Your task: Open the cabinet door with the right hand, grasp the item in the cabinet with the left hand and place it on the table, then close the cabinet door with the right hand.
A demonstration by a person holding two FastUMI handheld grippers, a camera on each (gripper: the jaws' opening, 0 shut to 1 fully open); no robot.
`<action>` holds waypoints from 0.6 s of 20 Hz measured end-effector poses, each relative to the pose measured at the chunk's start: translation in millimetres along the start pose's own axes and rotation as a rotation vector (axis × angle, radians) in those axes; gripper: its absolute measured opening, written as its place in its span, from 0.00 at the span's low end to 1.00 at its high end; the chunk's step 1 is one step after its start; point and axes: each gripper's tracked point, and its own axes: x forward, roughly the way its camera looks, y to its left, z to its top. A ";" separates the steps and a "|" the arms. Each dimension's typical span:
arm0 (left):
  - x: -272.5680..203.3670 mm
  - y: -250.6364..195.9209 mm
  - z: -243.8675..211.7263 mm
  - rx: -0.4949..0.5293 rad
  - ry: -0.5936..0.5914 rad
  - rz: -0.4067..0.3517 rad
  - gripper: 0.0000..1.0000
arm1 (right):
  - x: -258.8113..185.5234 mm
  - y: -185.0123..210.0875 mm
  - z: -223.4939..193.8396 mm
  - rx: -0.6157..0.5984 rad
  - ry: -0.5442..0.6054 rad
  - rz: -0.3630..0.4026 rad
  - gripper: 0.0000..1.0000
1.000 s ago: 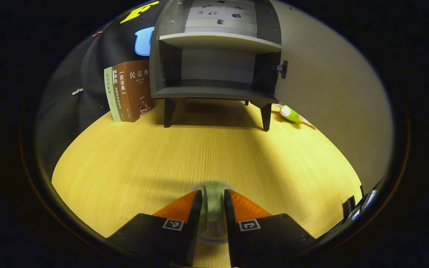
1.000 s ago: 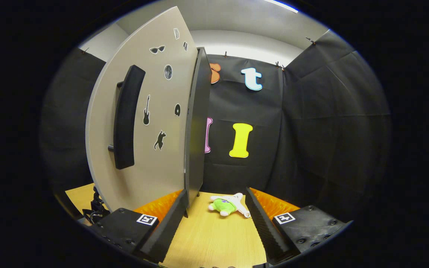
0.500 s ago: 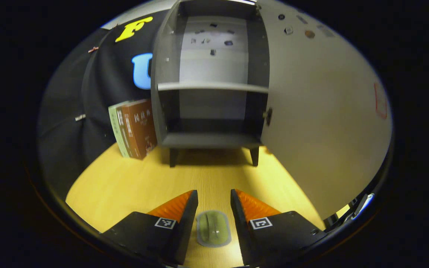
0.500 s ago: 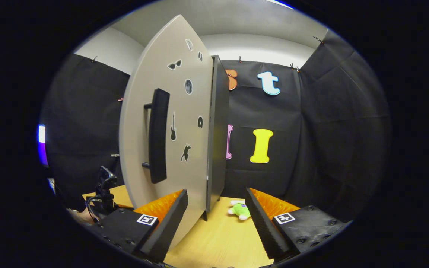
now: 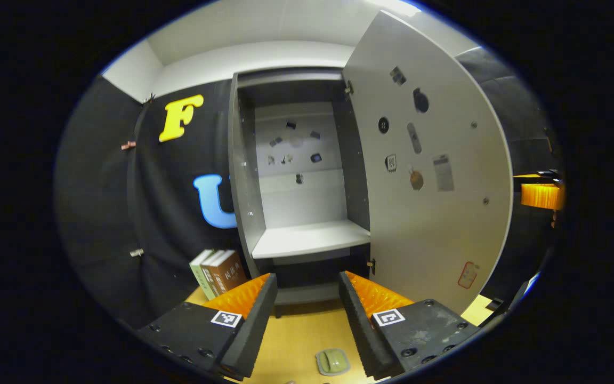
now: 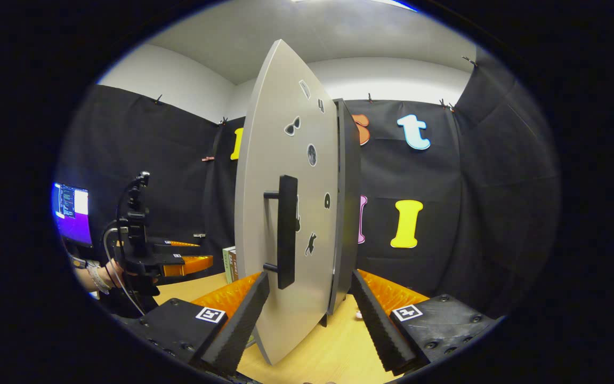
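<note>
The grey cabinet [image 5: 296,176] stands open, its door [image 5: 429,192] swung out to the right. A small grey-green rounded item [image 5: 332,361] lies on the wooden table [image 5: 296,341], just below and between the fingers of my left gripper [image 5: 307,280], which is open and lifted off it. In the right gripper view the door [image 6: 291,176] is nearly edge-on, with its dark bar handle [image 6: 287,232] facing me. My right gripper [image 6: 309,277] is open, its fingers either side of the door's lower part without touching the handle.
Several books [image 5: 217,271] lean against the wall left of the cabinet. The right gripper [image 5: 540,195] shows beyond the door's edge. A hand [image 6: 102,274] holds the left gripper [image 6: 179,262] near a lit monitor [image 6: 72,210].
My left gripper has let go of the item, opened, and risen and tilted up away from it. My right gripper has swung round, so the door now looks almost edge-on.
</note>
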 end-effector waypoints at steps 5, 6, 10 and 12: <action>-21.6 -11.6 22.4 -0.070 -0.069 -0.035 0.99 | 10.5 8.6 4.2 0.007 -0.009 0.034 0.98; -27.1 -9.7 28.7 -0.083 -0.083 -0.034 0.99 | 12.8 10.3 5.5 0.005 -0.012 0.040 0.98; -50.3 4.5 57.4 -0.125 -0.106 -0.032 0.99 | 21.2 20.4 4.5 0.008 -0.012 0.069 0.97; -58.1 16.9 72.3 -0.142 -0.097 -0.045 0.99 | 22.0 21.7 6.5 -0.006 -0.013 0.063 0.98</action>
